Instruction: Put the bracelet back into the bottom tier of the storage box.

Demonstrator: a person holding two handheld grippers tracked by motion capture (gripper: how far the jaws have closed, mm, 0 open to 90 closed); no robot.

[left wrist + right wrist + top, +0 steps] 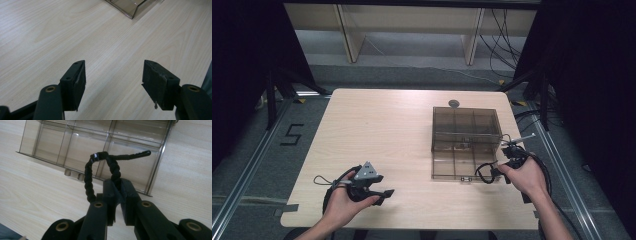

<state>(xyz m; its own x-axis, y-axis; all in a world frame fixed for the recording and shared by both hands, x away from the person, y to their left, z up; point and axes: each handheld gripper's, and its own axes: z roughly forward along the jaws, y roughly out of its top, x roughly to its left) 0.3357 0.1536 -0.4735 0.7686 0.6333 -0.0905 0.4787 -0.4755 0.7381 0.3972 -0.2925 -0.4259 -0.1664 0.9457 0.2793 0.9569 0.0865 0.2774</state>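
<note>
A smoky clear compartment box [467,122] lies open on the right half of the table, its flat lid [462,165] folded toward me. My right gripper [498,170] is at the lid's near right corner, shut on a black braided cord loop [482,175]. In the right gripper view the cord [86,177] arches up from the closed jaws of the gripper [119,187], in front of the box's compartments [82,142]. My left gripper [383,196] hovers low at the front left, open and holding nothing. In its own view the gripper [113,82] frames bare wood, with a box corner [127,6] far ahead.
A small dark round object [454,103] sits at the table's far edge behind the box. The light wooden table [377,130] is bare across its left and middle. Black curtains flank both sides, and cables [504,35] trail on the floor at the back right.
</note>
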